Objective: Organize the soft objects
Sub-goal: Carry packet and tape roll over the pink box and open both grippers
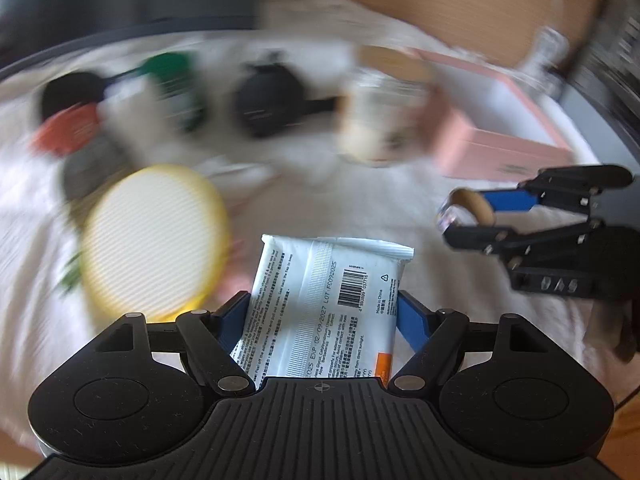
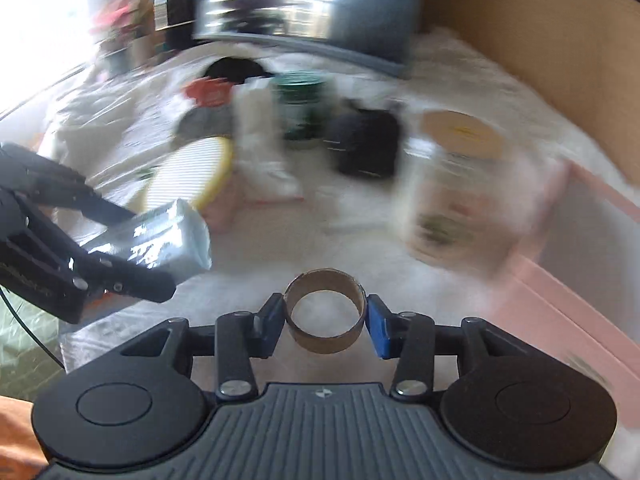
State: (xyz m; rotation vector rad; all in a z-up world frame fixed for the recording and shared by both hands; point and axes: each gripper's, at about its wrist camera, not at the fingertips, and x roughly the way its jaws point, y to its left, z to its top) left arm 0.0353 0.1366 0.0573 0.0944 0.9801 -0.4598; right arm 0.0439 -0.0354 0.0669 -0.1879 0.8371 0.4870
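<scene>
Left gripper (image 1: 324, 312) pinches a white wipes packet (image 1: 324, 304); right gripper (image 2: 325, 314) pinches a cardboard ring (image 2: 325, 310), possibly a tape core, at lower centre.

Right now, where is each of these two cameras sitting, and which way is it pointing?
Left wrist: mounted on the left gripper, looking forward over its fingers, which clamp a white wipes packet; the right gripper shows at right.
Right wrist: mounted on the right gripper, looking forward past a cardboard ring between its fingers; the left gripper shows at left.
Shared: both grippers, packet, ring, yellow-rimmed disc, pink box.
</scene>
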